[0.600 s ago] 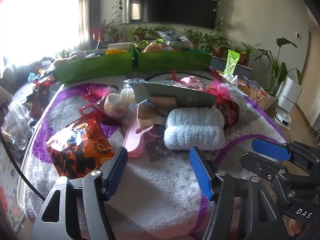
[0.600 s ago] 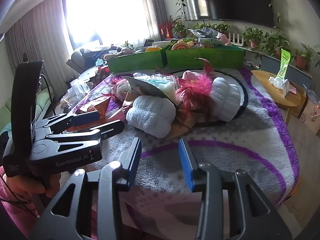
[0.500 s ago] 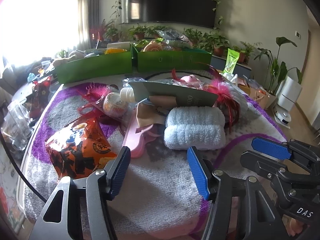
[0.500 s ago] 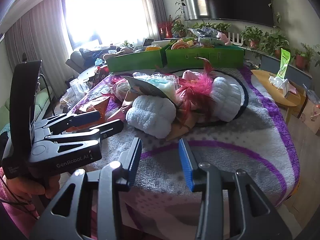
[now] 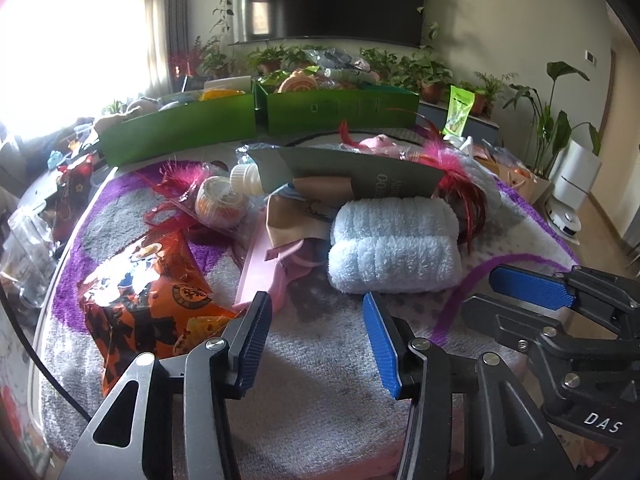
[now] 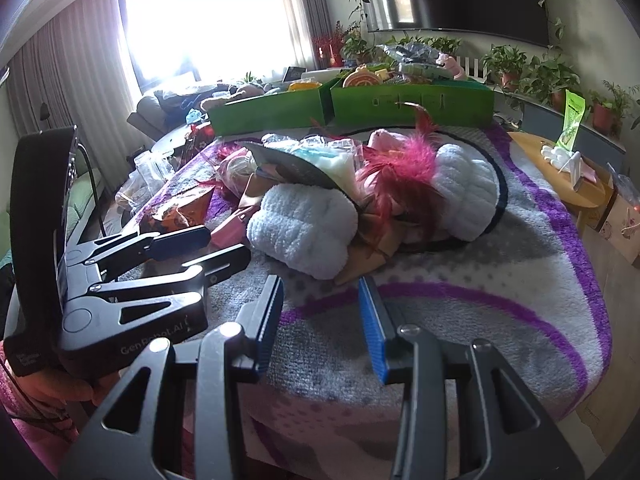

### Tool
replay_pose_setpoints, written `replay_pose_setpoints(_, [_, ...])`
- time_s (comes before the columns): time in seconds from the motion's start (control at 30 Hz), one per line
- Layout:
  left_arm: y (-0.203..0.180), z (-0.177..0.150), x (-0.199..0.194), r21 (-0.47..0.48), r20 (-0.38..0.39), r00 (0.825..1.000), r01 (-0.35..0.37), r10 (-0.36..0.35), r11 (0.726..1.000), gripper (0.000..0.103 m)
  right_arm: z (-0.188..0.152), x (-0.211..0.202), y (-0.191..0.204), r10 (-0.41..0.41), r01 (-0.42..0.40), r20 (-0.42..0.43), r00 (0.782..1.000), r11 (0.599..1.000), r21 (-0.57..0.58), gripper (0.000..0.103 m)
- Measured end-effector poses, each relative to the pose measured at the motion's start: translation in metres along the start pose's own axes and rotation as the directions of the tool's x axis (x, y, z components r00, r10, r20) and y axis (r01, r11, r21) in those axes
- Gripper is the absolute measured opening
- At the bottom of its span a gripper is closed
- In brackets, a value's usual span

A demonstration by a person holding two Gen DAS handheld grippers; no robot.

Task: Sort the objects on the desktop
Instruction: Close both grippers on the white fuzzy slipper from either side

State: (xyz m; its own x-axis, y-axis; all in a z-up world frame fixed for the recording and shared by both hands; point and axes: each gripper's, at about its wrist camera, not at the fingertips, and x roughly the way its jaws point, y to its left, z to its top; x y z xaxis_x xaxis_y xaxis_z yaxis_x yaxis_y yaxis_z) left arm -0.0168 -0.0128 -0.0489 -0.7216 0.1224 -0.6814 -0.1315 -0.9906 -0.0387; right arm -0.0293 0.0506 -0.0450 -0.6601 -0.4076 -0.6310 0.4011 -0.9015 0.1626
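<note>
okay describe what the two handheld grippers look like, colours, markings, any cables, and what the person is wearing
Both the left gripper and right gripper have black and grey metal jaws with ribbed blue pads and silver screws. White "GenRobot.AI" lettering marks the left one, "DAS" the right. A black cable trails at left. A pink sleeve shows.

left hand-held gripper (image 5: pixel 316 340): black frame, blue ribbed pads, silver screws | right hand-held gripper (image 6: pixel 320 326): same | sleeve (image 6: pixel 16 400): pink
</note>
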Motion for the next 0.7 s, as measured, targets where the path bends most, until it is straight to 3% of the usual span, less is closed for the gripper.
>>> replay_pose_setpoints(0.5, [0.001, 0.009, 0.018, 0.005, -0.007, 0.998, 0.056, -0.056, 0.998, 0.046, 0.01, 0.026, -0.003, -0.031, 0.031, -0.021, 0.999, 0.999, 0.009, 0.038])
replay_pose_setpoints(0.7, [0.005, 0.014, 0.016, -0.007, 0.027, 0.995, 0.095, -0.095, 0.995, 0.043, 0.015, 0.026, -0.005, -0.031, 0.031, 0.003, 1.0, 1.0, 0.001, 0.038])
